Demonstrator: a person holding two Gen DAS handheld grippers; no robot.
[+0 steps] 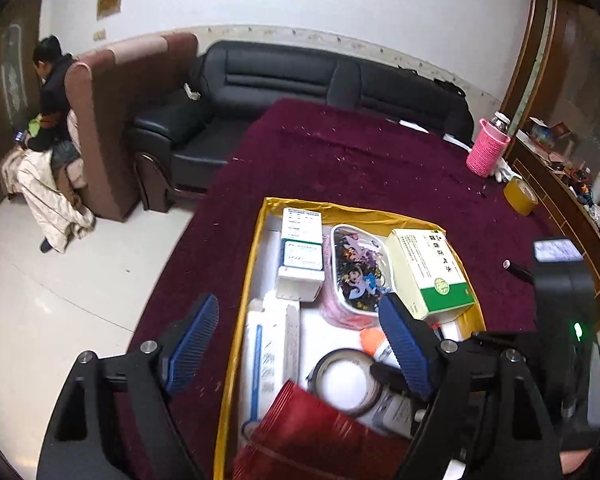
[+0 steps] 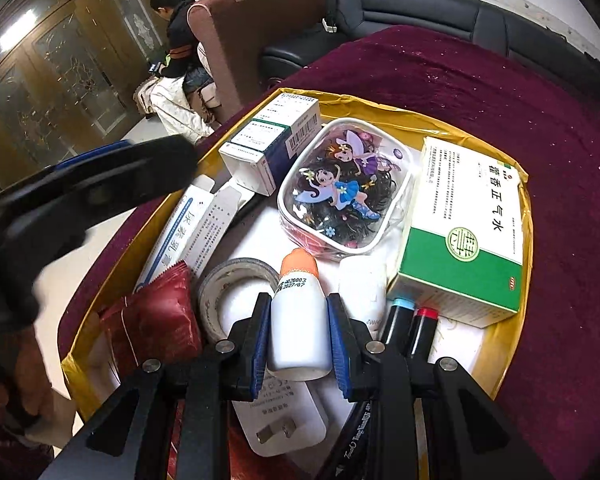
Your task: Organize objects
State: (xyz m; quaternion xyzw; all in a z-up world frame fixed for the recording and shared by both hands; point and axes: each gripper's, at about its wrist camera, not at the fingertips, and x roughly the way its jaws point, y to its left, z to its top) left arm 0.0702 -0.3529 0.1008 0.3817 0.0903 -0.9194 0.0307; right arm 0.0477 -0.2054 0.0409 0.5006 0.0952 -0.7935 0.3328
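Small white bottle (image 2: 298,322) with orange cap, plastic by the look: likely light, stiff, smooth-sided so a bit slippery. Best held mid-body, below the cap. Right gripper (image 2: 299,344) has it there now, fingers (image 2: 260,340) pinching the body from both sides, cap pointing away from the hand. Bottle sits over the near end of the yellow-rimmed box (image 2: 520,184), just beside the tape roll (image 2: 236,284), two markers (image 2: 410,324) on its other side, cartoon pouch (image 2: 346,184) beyond it. Left gripper (image 1: 296,340) hangs over the same box, fingers (image 1: 194,340) spread wide, holding nothing. Box lies on the maroon-covered worktop (image 1: 340,152).
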